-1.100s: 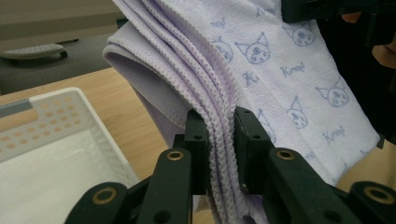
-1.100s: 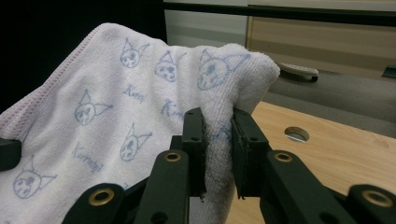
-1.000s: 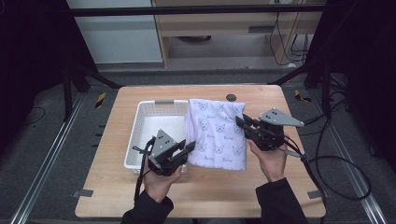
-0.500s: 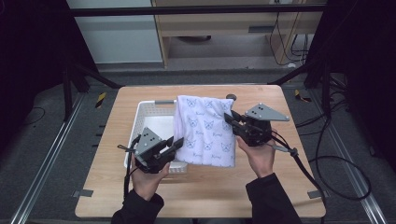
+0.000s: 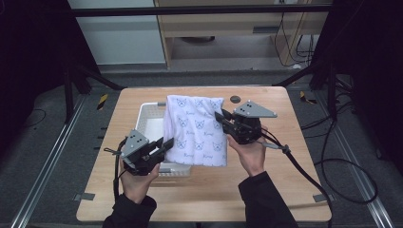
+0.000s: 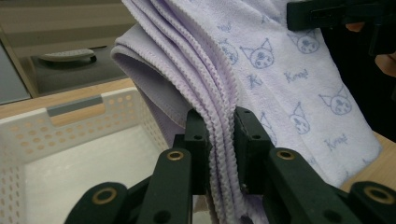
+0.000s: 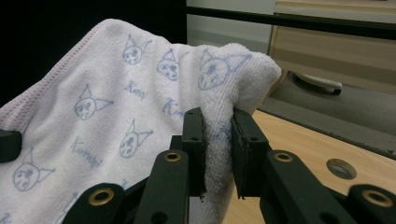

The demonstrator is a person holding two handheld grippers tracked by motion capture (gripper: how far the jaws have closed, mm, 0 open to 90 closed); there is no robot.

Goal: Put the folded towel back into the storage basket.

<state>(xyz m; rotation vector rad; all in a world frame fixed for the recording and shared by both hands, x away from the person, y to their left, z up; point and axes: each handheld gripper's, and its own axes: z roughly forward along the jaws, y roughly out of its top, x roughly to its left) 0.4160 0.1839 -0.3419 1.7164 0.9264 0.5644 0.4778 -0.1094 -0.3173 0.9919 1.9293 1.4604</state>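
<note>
Rectangular light-wood table (image 5: pixel 285 190) – carries everything, grey floor around it

White perforated plastic basket (image 5: pixel 148 124) sits toward the left half of the table, long side running front to back; its near rim lies close to the left hand. Inside looks bare white in the left gripper view (image 6: pixel 70 163), slotted handle at the far wall

Pale lilac terry towel printed with blue cat faces and script (image 5: pixel 196 130) – folded in several layers, held up off the table as a sheet between the two grippers. Its left part hangs over the basket's right side, its right part over bare wood near the table's middle; lower edge close to the basket's near right corner

Left gripper (image 5: pixel 164 144), black with a grey plate on top: jaws clenched on the towel's layered, stitched edge (image 6: pixel 219 140), pads pressing from both sides

Right gripper (image 5: pixel 220 115), same build: jaws clamped on a bunched upper corner of the towel (image 7: pixel 217 135), the cloth bulging above the pads

Small dark round disc (image 5: pixel 235 99) set in the table near its far edge, just beyond the right gripper
</note>
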